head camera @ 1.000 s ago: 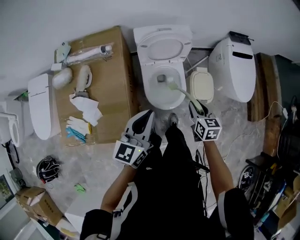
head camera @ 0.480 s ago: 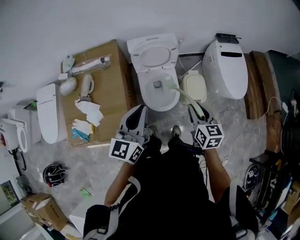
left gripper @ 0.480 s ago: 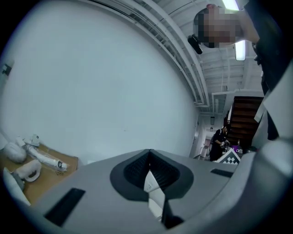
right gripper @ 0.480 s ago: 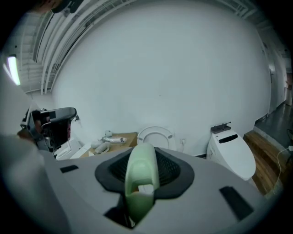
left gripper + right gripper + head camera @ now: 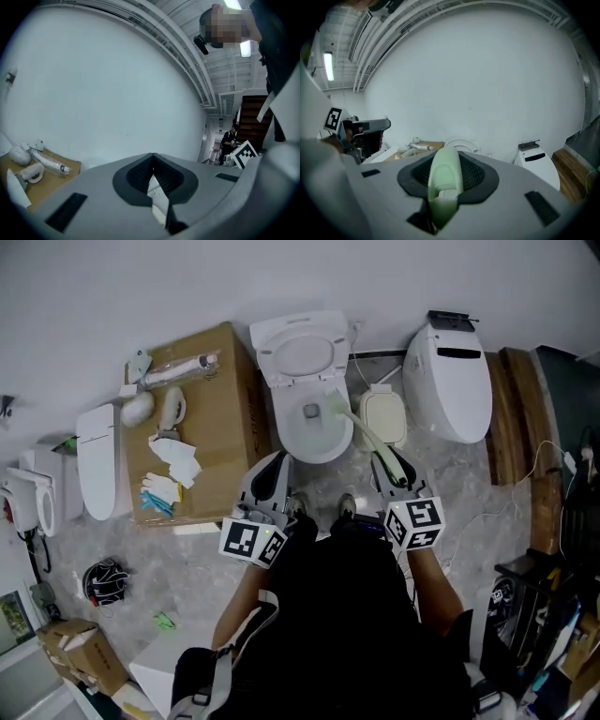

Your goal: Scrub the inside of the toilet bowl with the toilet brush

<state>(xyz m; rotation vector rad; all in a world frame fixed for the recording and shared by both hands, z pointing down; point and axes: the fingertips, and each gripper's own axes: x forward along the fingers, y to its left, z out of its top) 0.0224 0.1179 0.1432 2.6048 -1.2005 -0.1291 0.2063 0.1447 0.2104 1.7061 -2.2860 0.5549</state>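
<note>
The white toilet [image 5: 320,444] stands with its lid [image 5: 305,354] raised against the wall. A pale green toilet brush [image 5: 361,432] slants from my right gripper [image 5: 383,461] down into the bowl, where its head [image 5: 315,411] sits near the middle. My right gripper is shut on the brush's handle [image 5: 445,180], which fills the space between its jaws in the right gripper view. My left gripper [image 5: 274,471] hangs in front of the bowl's left side, jaws shut on nothing [image 5: 153,182], and points up at the white wall.
A cardboard box [image 5: 217,432] left of the toilet carries gloves, a white cloth and a tube. A beige lidded bin [image 5: 384,418] and a second toilet [image 5: 457,381] stand to the right. A loose seat [image 5: 97,461] lies at the left. Wooden boards [image 5: 516,418] and cables lie at the far right.
The head camera has pulled back and shifted, so the toilet looks smaller. The brush head has stayed in the bowl, moving only slightly. Both grippers keep their hold and place.
</note>
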